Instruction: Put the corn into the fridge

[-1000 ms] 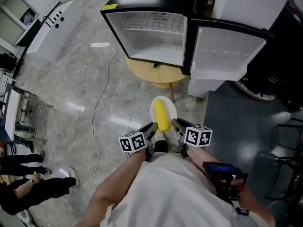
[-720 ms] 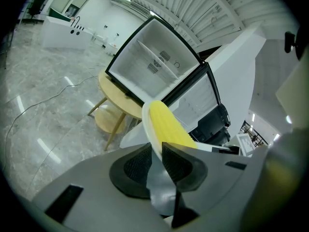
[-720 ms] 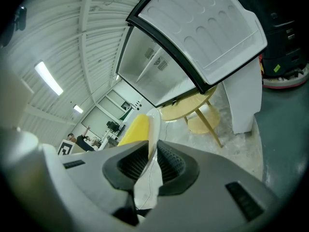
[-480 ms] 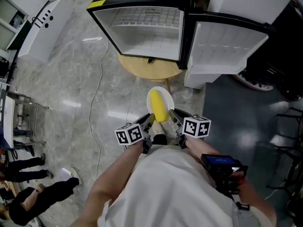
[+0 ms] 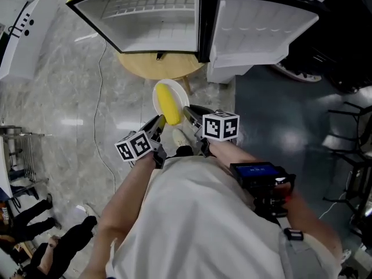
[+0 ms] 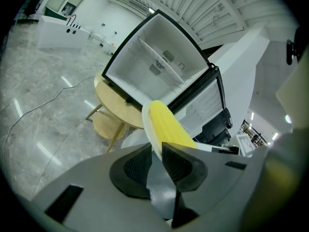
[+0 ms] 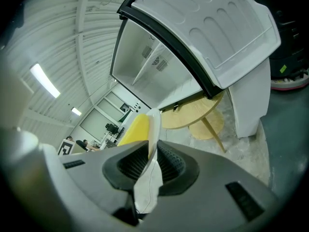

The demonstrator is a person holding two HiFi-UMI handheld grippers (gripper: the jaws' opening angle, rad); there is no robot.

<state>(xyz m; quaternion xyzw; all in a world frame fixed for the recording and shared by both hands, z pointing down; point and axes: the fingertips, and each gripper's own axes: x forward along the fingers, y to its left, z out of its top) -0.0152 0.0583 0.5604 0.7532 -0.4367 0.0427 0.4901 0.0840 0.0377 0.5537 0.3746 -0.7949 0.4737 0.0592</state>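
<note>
Open fridge point(image 5: 145, 22) is drawing nearer at 12 o'clock than a second ago. Left hand-held gripper point(image 5: 158, 123) and right hand-held gripper point(image 5: 190, 113) are clamping the white plate point(image 5: 156, 95) rim, carrying the corn point(image 5: 170, 106) lying on it; loading is likely coming next.

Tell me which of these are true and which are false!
1. The corn lies on a white plate. True.
2. The fridge has its door shut. False: the door is open.
3. The left gripper and the right gripper both pinch the plate. True.
4. The corn is inside the fridge. False: it is outside, on the plate.
5. The fridge stands on the floor. False: it sits on a round wooden table.
</note>
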